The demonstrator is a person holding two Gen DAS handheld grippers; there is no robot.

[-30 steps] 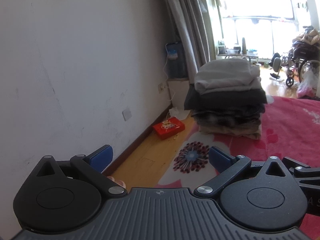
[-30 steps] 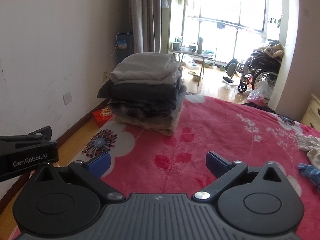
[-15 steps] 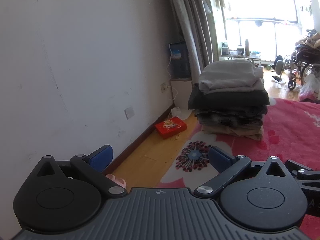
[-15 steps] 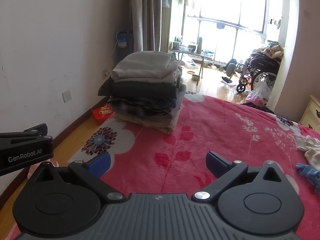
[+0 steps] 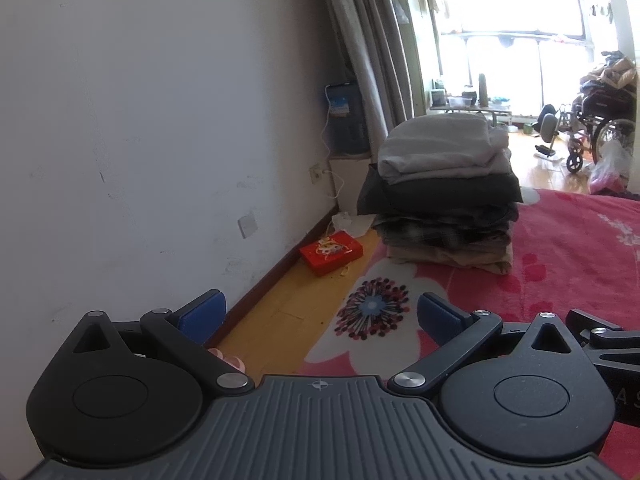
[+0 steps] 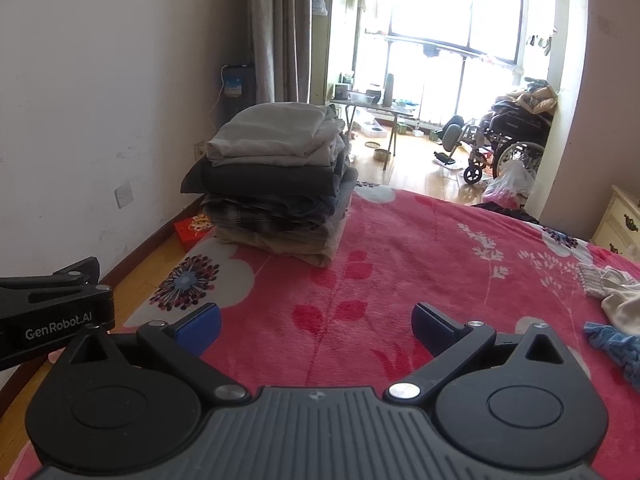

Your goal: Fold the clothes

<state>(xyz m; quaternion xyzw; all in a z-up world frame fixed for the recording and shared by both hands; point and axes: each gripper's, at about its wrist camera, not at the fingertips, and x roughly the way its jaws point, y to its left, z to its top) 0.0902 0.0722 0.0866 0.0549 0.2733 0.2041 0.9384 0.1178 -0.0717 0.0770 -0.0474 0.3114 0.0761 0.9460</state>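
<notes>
Both grippers are hovering wide apart and holding nothing: the left gripper (image 5: 320, 314) is facing the floor strip by the wall, the right gripper (image 6: 316, 326) is sitting over the red blanket (image 6: 420, 264). The folded stack of clothes (image 6: 276, 184) is resting on the blanket's far corner, well ahead of both. Loose garments (image 6: 616, 320) are lying at the blanket's right edge. A red box (image 5: 331, 251) is lying on the floor beside the stack.

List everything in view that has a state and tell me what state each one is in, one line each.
Left tool: open, holding nothing.
Right tool: open, holding nothing.
Stack of clothes: folded, piled on the red blanket.
Pale garment: unfolded, crumpled at the blanket's right edge.
Blue cloth: unfolded, lying beside it.
Curtain: drawn to the side.
Red box: on the floor by the wall.
</notes>
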